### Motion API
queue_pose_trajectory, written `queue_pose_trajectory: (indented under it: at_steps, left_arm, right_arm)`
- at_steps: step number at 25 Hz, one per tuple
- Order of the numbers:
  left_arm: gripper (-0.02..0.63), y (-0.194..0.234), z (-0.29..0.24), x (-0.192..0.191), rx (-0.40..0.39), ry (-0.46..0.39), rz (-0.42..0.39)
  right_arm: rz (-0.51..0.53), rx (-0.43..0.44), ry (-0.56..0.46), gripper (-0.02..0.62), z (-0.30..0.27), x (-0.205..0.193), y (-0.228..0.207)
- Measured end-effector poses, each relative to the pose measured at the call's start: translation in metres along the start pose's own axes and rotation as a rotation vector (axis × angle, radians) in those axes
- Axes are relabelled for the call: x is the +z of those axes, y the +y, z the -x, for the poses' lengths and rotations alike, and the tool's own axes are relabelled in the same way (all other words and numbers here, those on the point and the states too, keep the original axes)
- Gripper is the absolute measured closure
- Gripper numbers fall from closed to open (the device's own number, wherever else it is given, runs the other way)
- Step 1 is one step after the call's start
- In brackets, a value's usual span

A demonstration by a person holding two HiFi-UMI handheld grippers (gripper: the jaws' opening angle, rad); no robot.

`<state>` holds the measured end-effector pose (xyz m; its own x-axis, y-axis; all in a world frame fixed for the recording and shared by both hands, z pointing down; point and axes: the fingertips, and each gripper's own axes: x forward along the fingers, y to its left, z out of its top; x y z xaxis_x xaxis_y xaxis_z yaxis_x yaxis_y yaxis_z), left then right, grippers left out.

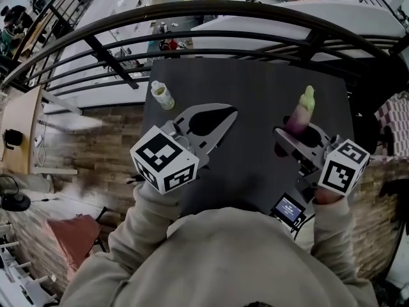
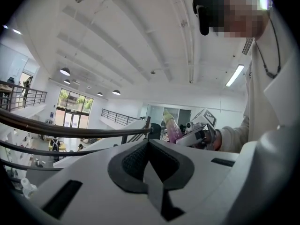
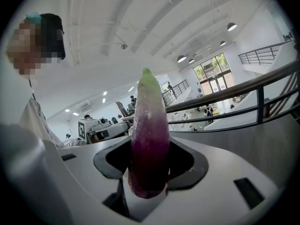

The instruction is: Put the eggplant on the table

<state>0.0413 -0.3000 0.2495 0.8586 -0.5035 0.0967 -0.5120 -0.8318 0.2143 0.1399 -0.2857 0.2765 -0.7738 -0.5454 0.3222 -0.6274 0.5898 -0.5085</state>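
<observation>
MEZZANINE WORKSPACE: A person in a beige sweatshirt [image 1: 217, 261] holds a long purple eggplant w/ a pale green tip [image 1: 300, 115] upright over the right half of a dark grey square table [image 1: 255, 75], as the head view shows. The right gripper [image 1: 293, 135] has its jaws clamped on the veg's dark, rounded lower end. Its own view shows the pads pressed to both sides of the skin, w/ the green tip rising well clear above. No view shows whether the bottom end touches the tabletop; it looks to be just above it. The left gripper [image 1: 230, 116] hovers over the table's middle, jaws closed tip to tip w/ nothing btwn them. A small pale plastic bottle w/ a white cap [image 1: 162, 95] stands near the table's far left corner, well apart from both tools. A black metal railing [image 1: 192, 24] curves past the table's far edge, w/ a lower floor beyond.

Task looks partway done: eggplant carried, not yet set down. Main risk, on this reading, is letting go w/ the veg upright. It's tall and narrow-based, so it'd prob. tip and roll, poss. off the table's right edge, which is near. Glossy skin plus a grip low on the body could also let it swivel or slip early. Laying it on its side before the jaws part would avoid that.
</observation>
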Motion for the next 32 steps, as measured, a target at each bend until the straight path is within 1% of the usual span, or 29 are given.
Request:
queue_pose_trajectory:
  at_steps: [4, 12, 16, 19, 24, 29, 32]
  left_arm:
    - [0.604, 0.002, -0.001, -0.011, 0.015, 0.009, 0.024]
    - [0.604, 0.002, -0.002, -0.04, 0.016, 0.043, 0.092]
    - [0.604, 0.005, -0.001, -0.063, 0.026, 0.067, 0.124]
    - [0.604, 0.006, 0.006, -0.082, 0.031, 0.081, 0.163]
    - [0.604, 0.0, -0.002, -0.117, 0.033, 0.126, 0.207]
    - [0.604, -0.003, -0.001, -0.136, 0.036, 0.135, 0.242]
    - [0.604, 0.002, 0.004, -0.152, 0.053, 0.146, 0.263]
  right_arm:
    - [-0.011, 0.012, 0.014, 0.376, -0.003, -0.008, -0.004]
    - [-0.039, 0.014, 0.061, 0.376, -0.012, -0.026, -0.011]
    - [-0.069, 0.01, 0.085, 0.376, -0.018, -0.045, -0.021]
    - [-0.095, 0.004, 0.105, 0.376, -0.024, -0.063, -0.024]
    - [-0.117, 0.004, 0.147, 0.376, -0.026, -0.082, -0.036]
    - [-0.155, -0.012, 0.196, 0.376, -0.031, -0.11, -0.047]
    - [-0.167, -0.018, 0.232, 0.376, -0.039, -0.128, -0.051]
